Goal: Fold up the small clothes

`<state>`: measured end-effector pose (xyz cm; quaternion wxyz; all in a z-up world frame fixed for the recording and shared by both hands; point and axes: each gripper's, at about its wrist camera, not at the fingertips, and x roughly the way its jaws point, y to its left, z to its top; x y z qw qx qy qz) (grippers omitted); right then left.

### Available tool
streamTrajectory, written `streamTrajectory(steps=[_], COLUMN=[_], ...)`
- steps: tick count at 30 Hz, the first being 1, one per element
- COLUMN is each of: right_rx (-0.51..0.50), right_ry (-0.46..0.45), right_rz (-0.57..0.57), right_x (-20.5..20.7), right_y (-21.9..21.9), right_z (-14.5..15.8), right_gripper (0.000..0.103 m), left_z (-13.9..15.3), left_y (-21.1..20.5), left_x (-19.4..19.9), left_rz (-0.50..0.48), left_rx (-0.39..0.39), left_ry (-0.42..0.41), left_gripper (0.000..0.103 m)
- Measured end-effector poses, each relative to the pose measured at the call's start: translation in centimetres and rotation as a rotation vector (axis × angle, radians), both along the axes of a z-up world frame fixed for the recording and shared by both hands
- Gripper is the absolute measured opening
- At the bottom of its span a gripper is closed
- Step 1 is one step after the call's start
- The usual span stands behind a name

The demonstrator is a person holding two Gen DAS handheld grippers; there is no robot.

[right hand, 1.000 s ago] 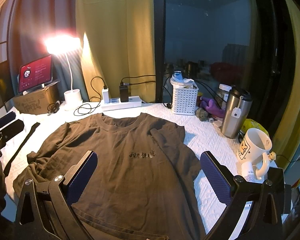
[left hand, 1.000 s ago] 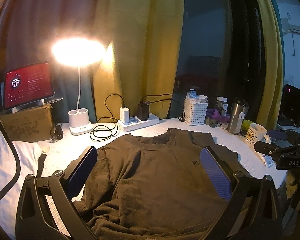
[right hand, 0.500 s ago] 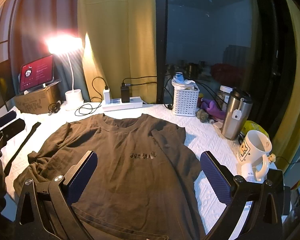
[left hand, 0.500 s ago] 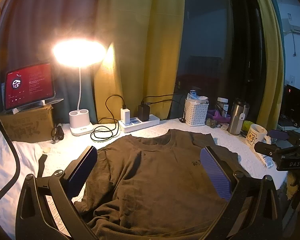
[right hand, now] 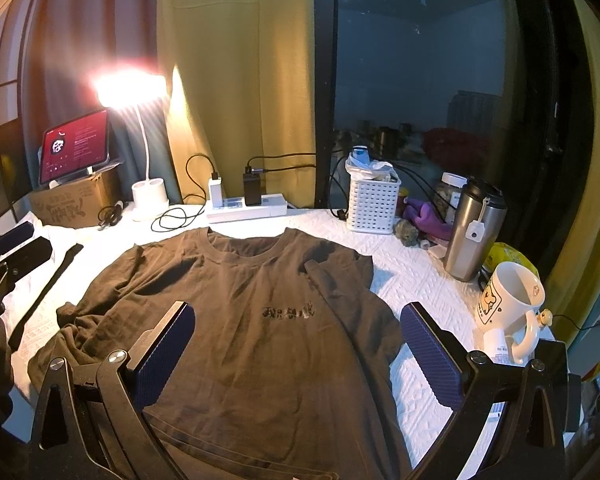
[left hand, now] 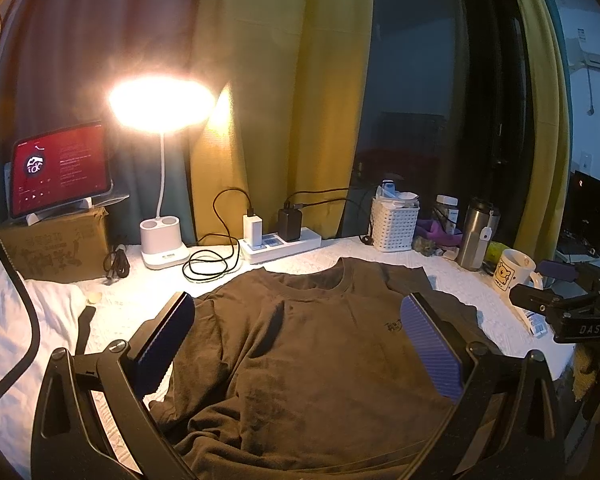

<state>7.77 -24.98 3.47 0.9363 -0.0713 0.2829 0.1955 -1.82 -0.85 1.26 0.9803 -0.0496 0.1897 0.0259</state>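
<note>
Shirt (right hand: 260, 320) lies flat, unfolded, between our wide, empty fingers on both grippers. We're at the start; next we pinch a sleeve (right hand: 332, 276) and fold inward.

I saw a dim room; the desk lamp (left hand: 162, 109) glared far left, and fisheye edges bent darkly.

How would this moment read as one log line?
left tool: open, hovering | right tool: open, hovering | dark brown cotton T-shirt: flat, unfolded
</note>
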Motion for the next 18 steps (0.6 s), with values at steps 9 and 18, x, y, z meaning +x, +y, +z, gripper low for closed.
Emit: streamTrajectory(steps=[9, 18], right_rx=[-0.001, 0.0], right_ry=[0.001, 0.001], right_rz=[0.001, 0.002], right_x=[0.03, 0.24], right_y=[-0.01, -0.01], right_z=[-0.2, -0.31], right_gripper=[0.103, 0.103], left_z=[-0.03, 0.08], left_y=[0.11, -0.15], left_x=[-0.02, 0.34], left_rz=[-0.001, -0.005], left_rx=[-0.001, 0.003], left_ry=[0.001, 0.007], left_gripper=[0.102, 0.102])
